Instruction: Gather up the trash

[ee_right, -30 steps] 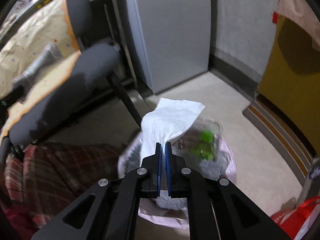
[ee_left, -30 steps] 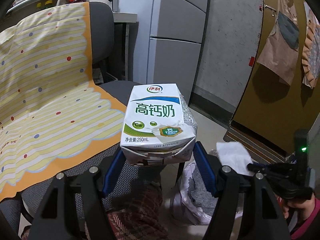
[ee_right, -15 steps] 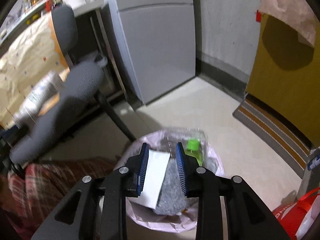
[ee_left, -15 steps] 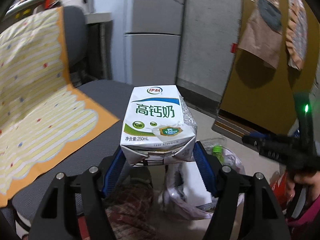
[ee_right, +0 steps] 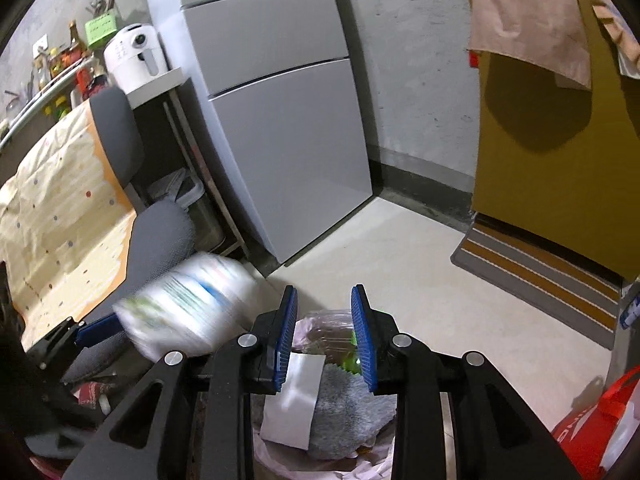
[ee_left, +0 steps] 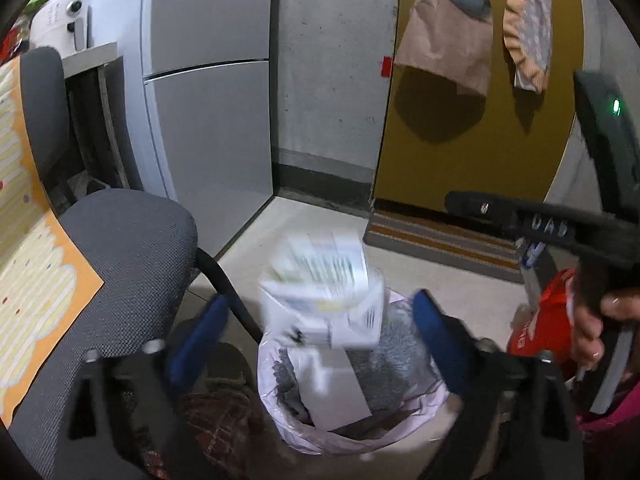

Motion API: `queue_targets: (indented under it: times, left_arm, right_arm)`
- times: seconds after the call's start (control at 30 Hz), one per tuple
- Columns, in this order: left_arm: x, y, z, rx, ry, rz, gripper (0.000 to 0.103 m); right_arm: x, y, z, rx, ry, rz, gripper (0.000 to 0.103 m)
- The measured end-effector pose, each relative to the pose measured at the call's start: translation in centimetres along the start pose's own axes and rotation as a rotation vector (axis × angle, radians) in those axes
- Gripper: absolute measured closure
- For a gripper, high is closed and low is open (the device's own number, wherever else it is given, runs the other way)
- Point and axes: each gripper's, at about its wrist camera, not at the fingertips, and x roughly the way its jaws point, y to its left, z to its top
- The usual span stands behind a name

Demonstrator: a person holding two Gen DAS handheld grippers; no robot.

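Grey concrete walls, a silver refrigerator (ee_right: 280, 120) and a mustard-yellow door (ee_left: 472, 120) closed in a cramped corner, where a bin lined with a pale pink bag (ee_left: 280, 412) stood on the floor beside a grey office chair (ee_left: 128, 248).

A milk carton (ee_left: 324, 300), blurred by motion, hung in the air directly over the bin mouth, between the blue pads of the left gripper (ee_left: 320, 328) but touching neither. Those jaws were opening wide and had let it go. The right wrist view showed the same carton (ee_right: 184, 312) as a smear at lower left.

The right gripper (ee_right: 324, 332) hovered above the bin with its jaws partly apart and nothing between them; a white sheet of paper (ee_right: 292, 396) and grey cloth (ee_right: 352, 400) lay below in the bag, with a green-capped bottle (ee_right: 352, 356) at the back.

To finish this drop cleanly, the left gripper probably ought to stay centred over the opening until the carton lands, since the bin looked fairly full and a carton striking the paper could tip out over the rim.
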Motion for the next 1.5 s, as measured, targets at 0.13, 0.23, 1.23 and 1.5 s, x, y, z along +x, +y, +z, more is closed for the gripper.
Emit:
queue_targets:
  times: [0.13,0.23,1.23,1.5]
  left_arm:
    - [0.0,0.8,-0.5,-0.018,0.030,0.032,0.010]
    - [-1.4,2.2,-0.7,-0.056,0.017,0.078,0.010]
    - [-16.5,10.3,-6.1,-0.392,0.171,0.435,0.007]
    - [-17.7,10.6,-6.0,-0.413,0.149,0.464,0.007]
  right_arm:
    - [0.2,0.4,-0.2,-0.012,0.013,0.012,0.072]
    - [0.2,1.8,-0.3,-0.041,0.030,0.038,0.072]
    - [-6.1,15.0,-0.2,-0.352,0.093,0.174,0.011]
    - [-6.3,14.8,-0.2,-0.344,0.088,0.170,0.011]
